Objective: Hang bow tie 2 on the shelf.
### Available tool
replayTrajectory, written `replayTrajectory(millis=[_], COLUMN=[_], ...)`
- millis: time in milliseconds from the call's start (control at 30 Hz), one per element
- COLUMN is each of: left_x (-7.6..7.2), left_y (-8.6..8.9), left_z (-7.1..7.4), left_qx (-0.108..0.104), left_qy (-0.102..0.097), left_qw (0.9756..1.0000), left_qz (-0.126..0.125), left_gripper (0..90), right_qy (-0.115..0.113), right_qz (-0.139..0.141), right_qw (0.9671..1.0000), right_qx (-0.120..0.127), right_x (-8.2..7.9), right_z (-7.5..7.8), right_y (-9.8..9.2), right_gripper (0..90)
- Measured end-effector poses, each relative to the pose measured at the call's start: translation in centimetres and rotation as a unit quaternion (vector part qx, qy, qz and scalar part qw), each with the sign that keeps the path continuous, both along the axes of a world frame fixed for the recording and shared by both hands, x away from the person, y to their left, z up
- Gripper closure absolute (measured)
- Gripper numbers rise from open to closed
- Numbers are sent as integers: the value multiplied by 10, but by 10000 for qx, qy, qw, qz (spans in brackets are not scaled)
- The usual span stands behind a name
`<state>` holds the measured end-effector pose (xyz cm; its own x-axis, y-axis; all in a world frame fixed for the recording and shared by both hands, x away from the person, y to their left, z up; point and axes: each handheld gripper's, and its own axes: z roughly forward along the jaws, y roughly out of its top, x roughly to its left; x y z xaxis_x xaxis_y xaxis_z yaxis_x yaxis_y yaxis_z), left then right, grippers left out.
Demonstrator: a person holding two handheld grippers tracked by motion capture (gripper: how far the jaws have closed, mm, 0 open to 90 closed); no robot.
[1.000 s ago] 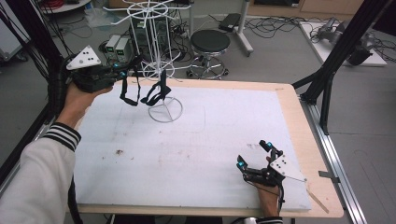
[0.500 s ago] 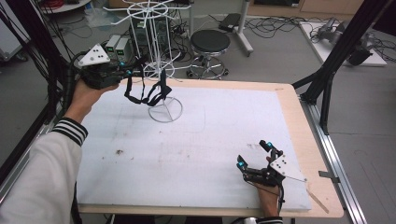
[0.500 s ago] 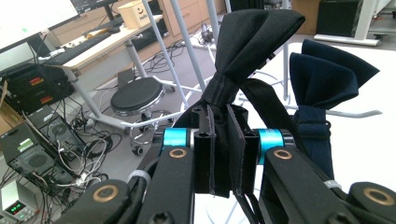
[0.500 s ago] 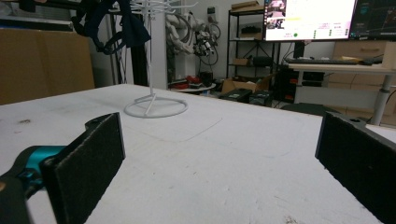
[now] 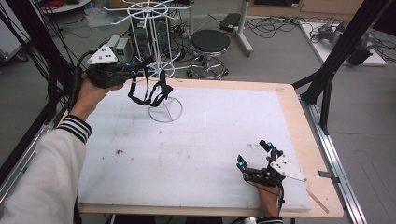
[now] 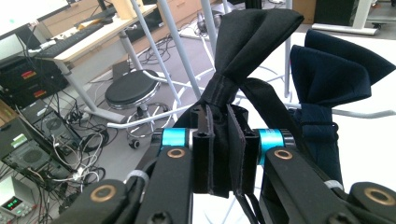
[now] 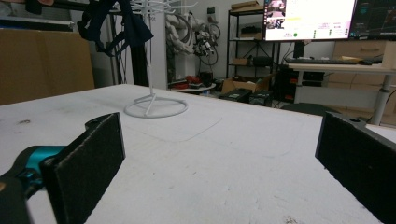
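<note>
My left gripper (image 5: 142, 65) is raised at the table's far left, shut on the knot of a black bow tie (image 6: 254, 32). The tie's strap loops (image 5: 137, 95) dangle below the jaws. It is held up against the white wire rack (image 5: 164, 112), from which a navy bow tie (image 6: 336, 70) hangs just beyond. In the left gripper view the pads (image 6: 203, 154) of the left gripper (image 6: 224, 140) pinch the black fabric. My right gripper (image 5: 254, 156) rests low near the front right of the white mat (image 5: 210, 135), open with nothing between its jaws (image 7: 219, 154). From there the rack (image 7: 154, 106) stands far off.
A round black stool (image 5: 210, 42) and cables sit on the floor behind the table. The wooden table edge (image 5: 299, 121) borders the mat on the right. Black frame struts (image 5: 327, 79) rise at the right side.
My left gripper has shifted slightly right toward the rack with the black bow tie in it. The right gripper has stayed still.
</note>
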<state>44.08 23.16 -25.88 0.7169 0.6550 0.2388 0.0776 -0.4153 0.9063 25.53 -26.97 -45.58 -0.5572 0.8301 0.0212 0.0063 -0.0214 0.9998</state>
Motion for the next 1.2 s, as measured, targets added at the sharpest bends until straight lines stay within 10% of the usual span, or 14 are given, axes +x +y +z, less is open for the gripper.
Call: replayTrajectory(millis=[567,933,1200], left_x=[-13,-59,-101], left_y=[6,23,37], left_z=[8,-16,-62], left_qx=[-592,-1174,-1560], left_qy=[-49,-357,-667], left_qw=[9981,9915,9849], left_qz=[-147,-428,-357], left_gripper=[152,60,54], right_qy=[3,-11,-16], right_qz=[0,-2,-17], right_qw=[10000,10000,10000], right_qx=[2,6,-25], right_x=[0,0,0], right_z=[0,0,0], right_y=[0,0,0], right_gripper=[6,6,6])
